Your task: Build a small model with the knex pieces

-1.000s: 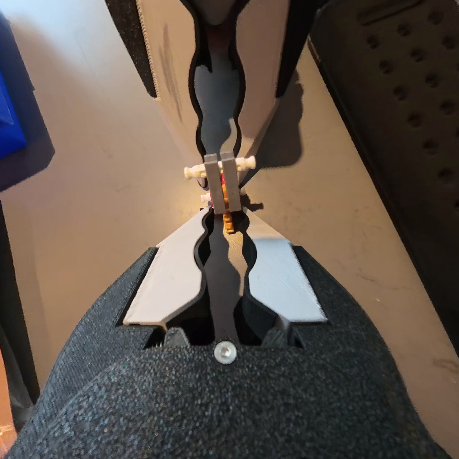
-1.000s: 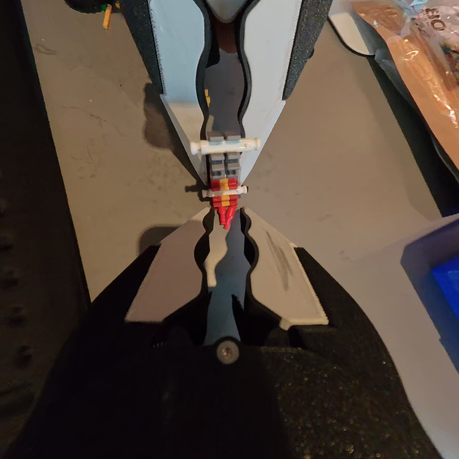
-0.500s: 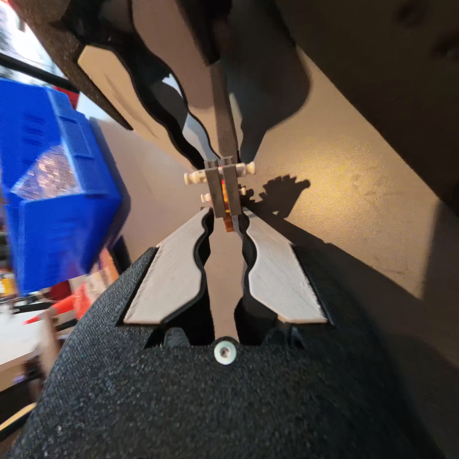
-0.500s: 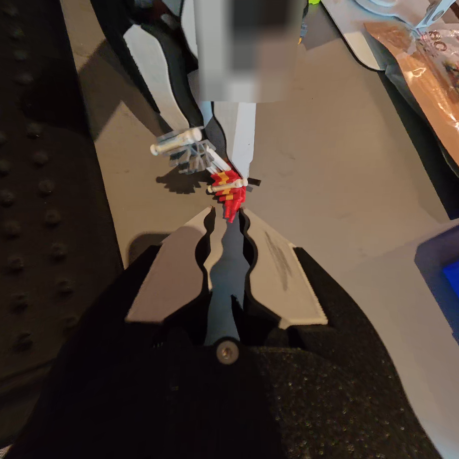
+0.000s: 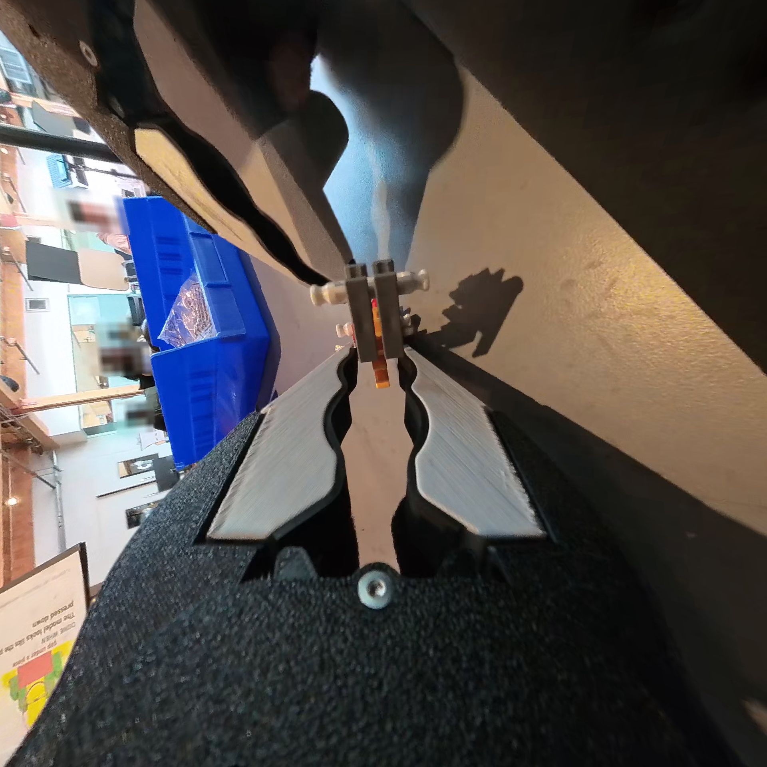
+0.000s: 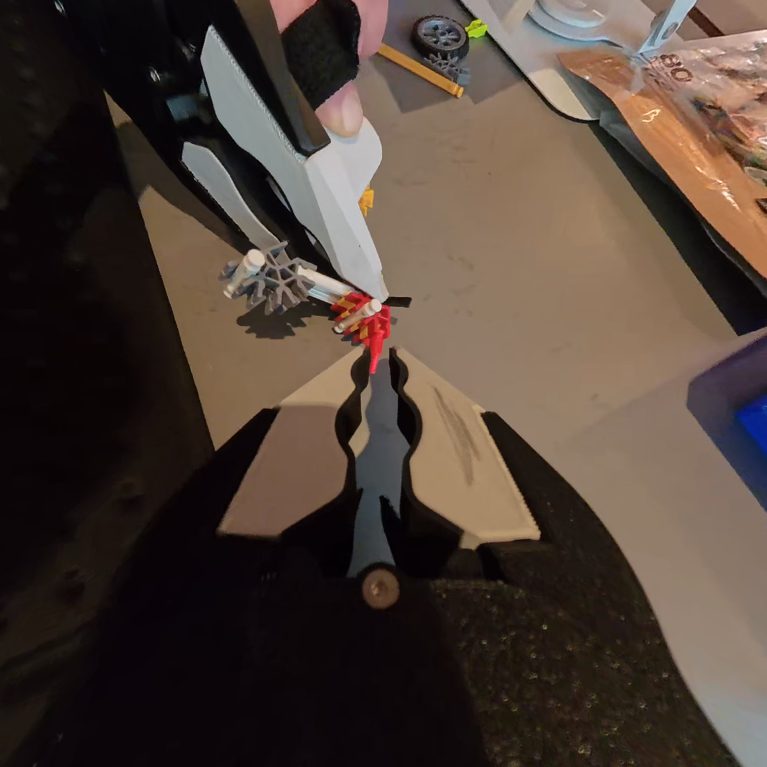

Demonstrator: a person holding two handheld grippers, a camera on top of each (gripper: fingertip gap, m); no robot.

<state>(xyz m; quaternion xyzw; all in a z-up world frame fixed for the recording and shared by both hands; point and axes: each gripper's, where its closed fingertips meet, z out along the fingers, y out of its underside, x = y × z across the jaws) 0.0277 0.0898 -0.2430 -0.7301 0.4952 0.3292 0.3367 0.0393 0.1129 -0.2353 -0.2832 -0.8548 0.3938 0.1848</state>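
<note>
Gripping one small rod-and-connector assembly (image 5: 375, 319) at frame centre, above the desk (image 6: 519, 257), both tools are clenched on it: left tool (image 5: 375, 352) on its grey end, right tool (image 6: 379, 352) on the red tip. Judged best practice: steady, aligned pinches, no twisting. The tools meet at an angle.

In the right wrist view, bare desk (image 6: 519, 257) lies open through the centre and right of the frame. The left claw (image 6: 384, 296) slants down from the upper left, blocking that side. A wheel (image 6: 442, 35) and yellow rod (image 6: 419, 70) clutter the top; a plastic bag (image 6: 680, 120) and blue bin (image 6: 753, 419) hem the right edge.
</note>
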